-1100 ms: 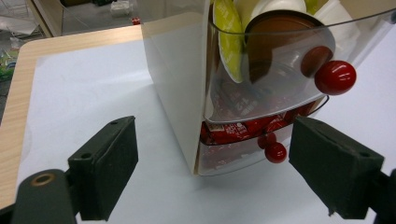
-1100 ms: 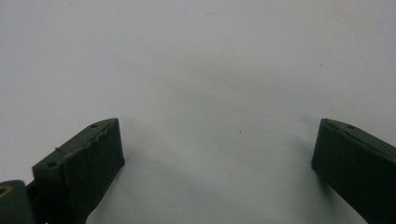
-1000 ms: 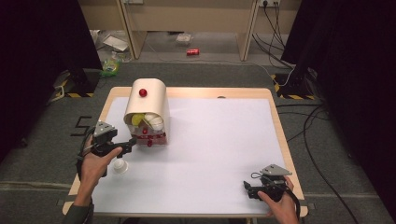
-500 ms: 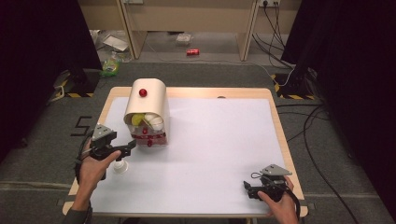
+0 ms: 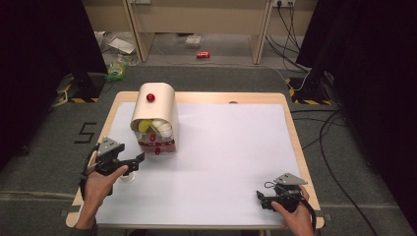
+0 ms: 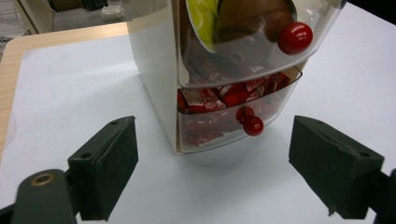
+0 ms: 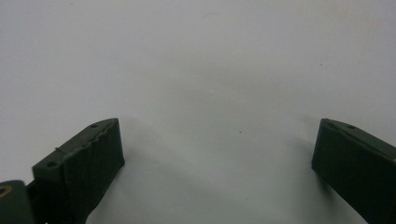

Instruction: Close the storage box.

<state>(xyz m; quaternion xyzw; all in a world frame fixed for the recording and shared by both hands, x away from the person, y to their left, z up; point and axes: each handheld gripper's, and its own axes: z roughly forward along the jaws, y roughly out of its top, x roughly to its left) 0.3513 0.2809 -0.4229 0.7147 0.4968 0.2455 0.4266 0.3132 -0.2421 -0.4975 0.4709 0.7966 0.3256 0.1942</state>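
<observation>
A small cream drawer cabinet (image 5: 156,117) stands at the table's left rear, with a red knob (image 5: 150,97) on its rounded top. In the left gripper view its clear lower drawer (image 6: 224,116) holds red packets and has a red knob (image 6: 252,125). The compartment above has a larger red knob (image 6: 294,37) and shows something yellow-green (image 6: 203,18) inside. My left gripper (image 5: 136,162) (image 6: 212,172) is open, pointing at the cabinet's front from a short way off, touching nothing. My right gripper (image 5: 260,200) (image 7: 215,158) sits open near the front right of the table, with bare white surface between its jaws.
A white sheet (image 5: 231,152) covers the wooden table (image 5: 290,105). A small white round object (image 5: 127,178) lies on it just under my left hand. On the floor beyond are a red can (image 5: 202,54), litter and cables.
My left gripper has shifted slightly toward the cabinet's front, jaws unchanged. The right gripper has stayed where it was.
</observation>
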